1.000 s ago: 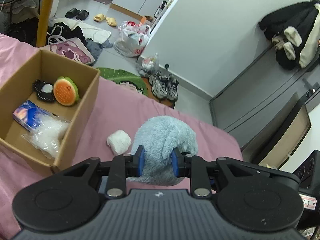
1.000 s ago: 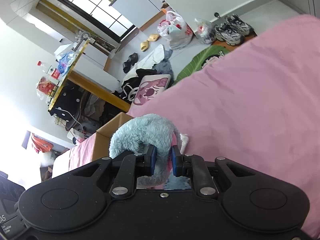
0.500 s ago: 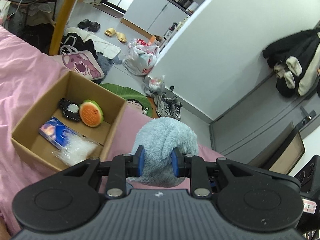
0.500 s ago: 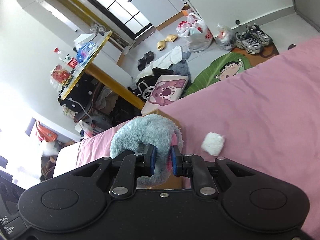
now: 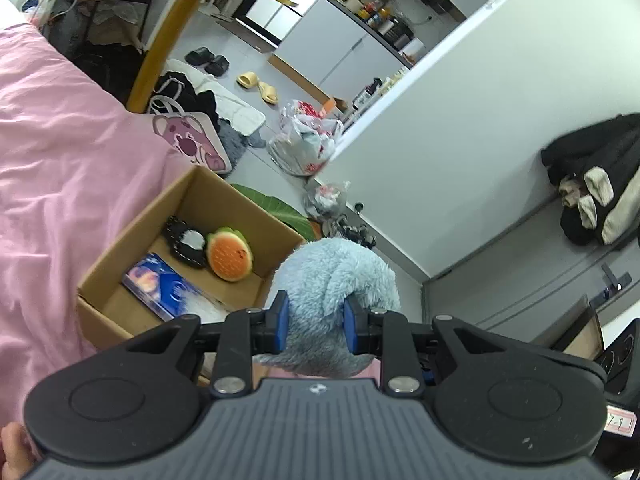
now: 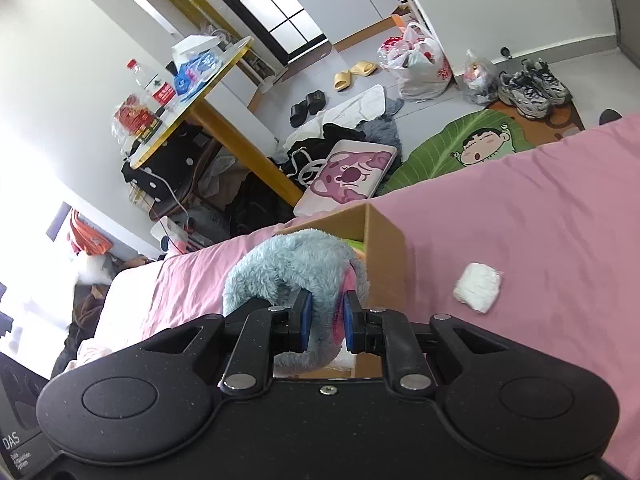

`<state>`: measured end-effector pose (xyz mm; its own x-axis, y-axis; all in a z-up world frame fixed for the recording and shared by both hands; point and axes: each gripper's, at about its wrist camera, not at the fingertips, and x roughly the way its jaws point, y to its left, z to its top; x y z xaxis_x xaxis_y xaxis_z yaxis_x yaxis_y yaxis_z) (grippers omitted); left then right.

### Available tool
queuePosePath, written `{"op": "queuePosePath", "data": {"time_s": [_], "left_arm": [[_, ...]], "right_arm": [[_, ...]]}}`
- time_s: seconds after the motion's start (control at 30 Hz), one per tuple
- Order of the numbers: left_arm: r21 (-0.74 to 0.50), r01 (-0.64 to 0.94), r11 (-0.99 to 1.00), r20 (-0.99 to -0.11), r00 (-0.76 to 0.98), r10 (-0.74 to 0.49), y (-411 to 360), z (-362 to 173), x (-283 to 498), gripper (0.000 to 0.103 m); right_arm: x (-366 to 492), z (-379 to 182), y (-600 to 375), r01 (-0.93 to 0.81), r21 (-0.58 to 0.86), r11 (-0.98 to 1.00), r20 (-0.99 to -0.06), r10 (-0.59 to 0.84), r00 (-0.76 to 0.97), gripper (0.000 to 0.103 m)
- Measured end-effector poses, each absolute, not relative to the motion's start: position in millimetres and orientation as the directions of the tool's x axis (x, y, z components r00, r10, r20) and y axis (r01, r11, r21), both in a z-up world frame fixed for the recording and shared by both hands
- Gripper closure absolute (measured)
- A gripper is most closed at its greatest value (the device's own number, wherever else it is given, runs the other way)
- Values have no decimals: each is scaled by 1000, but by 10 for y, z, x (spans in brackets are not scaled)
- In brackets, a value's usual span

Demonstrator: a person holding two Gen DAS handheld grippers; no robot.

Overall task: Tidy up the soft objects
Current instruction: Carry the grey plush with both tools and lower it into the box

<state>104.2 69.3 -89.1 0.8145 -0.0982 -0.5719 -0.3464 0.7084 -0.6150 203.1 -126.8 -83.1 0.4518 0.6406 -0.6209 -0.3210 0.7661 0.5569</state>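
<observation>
Both hand-held grippers pinch the same fluffy pale-blue plush toy point(image 5: 336, 280): the left gripper point(image 5: 314, 322) clamps its blue pads on the toy's lower bulk, and the right gripper point(image 6: 324, 318) squeezes a thinner fold where pink lining shows. The toy hangs in the air at the near corner of the open brown cardboard box point(image 5: 132, 248), partly over its rim and clear of the pink bedsheet point(image 5: 60, 160).

The step in hand looks like the carry to the box; the drop is not yet made. Next, I judge, the toy has to travel further over the opening, sink below the walls, and both grips let go together so it does not snag or tip out.

Room inside is limited. The box already holds a blue printed packet point(image 5: 160, 286), an orange and green round plush point(image 5: 230, 256), a black frilled item with a white centre point(image 5: 186, 242) and some clear crinkled plastic, mostly hidden by the left gripper. The bulky toy will probably settle on top of these.

Out on the sheet, just beside the box, a small white soft wad point(image 6: 478, 286) lies unsorted.
</observation>
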Motion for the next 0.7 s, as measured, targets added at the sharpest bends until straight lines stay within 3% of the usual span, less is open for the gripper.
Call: {"op": "queuePosePath", "data": {"time_s": [0.7], "left_arm": [[-595,-499,631,-628,778,22,1215,-1152,930,76]], "right_arm": [[2071,-1043,-516,-348,524,777,-675,628,388,87]]}}
